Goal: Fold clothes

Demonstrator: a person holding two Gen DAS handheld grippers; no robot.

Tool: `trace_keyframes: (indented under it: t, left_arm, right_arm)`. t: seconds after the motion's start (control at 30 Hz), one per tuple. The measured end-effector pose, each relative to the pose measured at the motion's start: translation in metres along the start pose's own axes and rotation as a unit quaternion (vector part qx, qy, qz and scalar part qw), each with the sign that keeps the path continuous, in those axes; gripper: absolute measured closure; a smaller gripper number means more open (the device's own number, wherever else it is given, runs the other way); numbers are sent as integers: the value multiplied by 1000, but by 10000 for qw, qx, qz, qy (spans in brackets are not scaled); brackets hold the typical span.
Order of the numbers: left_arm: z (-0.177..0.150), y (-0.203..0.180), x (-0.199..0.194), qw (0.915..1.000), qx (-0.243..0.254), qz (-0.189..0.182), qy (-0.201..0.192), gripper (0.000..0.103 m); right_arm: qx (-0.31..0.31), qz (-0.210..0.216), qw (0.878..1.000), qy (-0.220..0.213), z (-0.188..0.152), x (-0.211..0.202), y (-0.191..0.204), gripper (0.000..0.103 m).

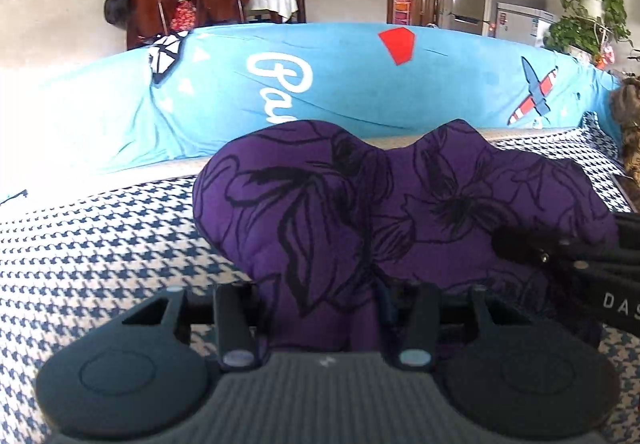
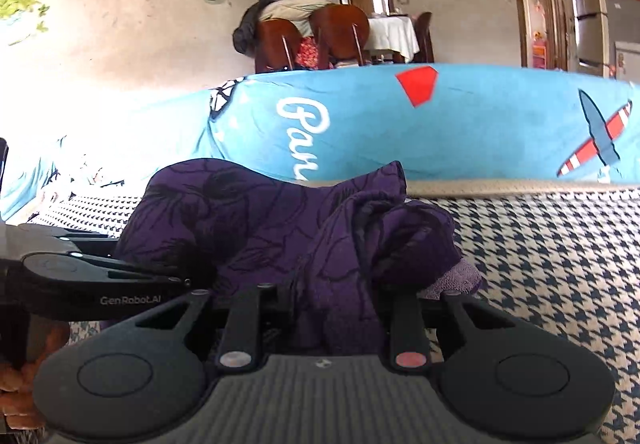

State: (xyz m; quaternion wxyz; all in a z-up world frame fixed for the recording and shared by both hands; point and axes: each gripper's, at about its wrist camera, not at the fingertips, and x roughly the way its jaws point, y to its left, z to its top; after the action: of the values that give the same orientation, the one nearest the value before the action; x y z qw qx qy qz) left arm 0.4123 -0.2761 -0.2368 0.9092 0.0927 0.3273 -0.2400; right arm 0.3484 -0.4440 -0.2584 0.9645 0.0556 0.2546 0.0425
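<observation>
On the checked cover [image 1: 100, 244] of the sofa seat, near its front edge, I have the purple garment [image 1: 400, 204] bunched into a soft heap, with the blue cushion [image 1: 320, 84] running across behind it. I judge this to be the early part of a fold: the cloth is gathered and gripped, not yet laid flat, and no clean crease shows anywhere.

My left gripper [image 1: 324, 308] sits low and level, pointing toward the far side, and purple cloth fills the gap between its fingers, so I read it as clenched on the garment. My right gripper [image 2: 336, 308] is in much the same pose, low and level, with a thick twist of the same cloth running down between its fingers; I take that as clenched too. The two are close together: in the left view the right gripper shows at the right edge, touching the heap, and in the right view the left one lies just beside the heap on the left.

A paler lining shows at the right end of the heap. Next, I think I must lift and draw the two grips apart to spread the cloth, then find an edge, since the layers are tangled and could drag together
</observation>
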Motion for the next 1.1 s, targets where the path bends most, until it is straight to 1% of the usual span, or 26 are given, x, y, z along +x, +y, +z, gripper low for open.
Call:
trace_keyframes:
  t: [0.37, 0.57, 0.97, 1.1]
  left_arm:
    - [-2, 31, -27, 9988, -103, 426, -213, 59]
    - [-9, 45, -39, 9977, -305, 576, -198, 59]
    - [-29, 61, -57, 9947, -527, 857, -202, 59]
    - [-30, 67, -59, 9939, -559, 929, -207, 59]
  right_arm:
    - [-194, 308, 9991, -215, 11, 1, 40, 76]
    - [-262, 456, 9983, -269, 13, 3, 57, 76]
    - [-286, 744, 9964, -296, 12, 3, 83, 76]
    - [-280, 827, 9958, -272, 9, 4, 90, 77]
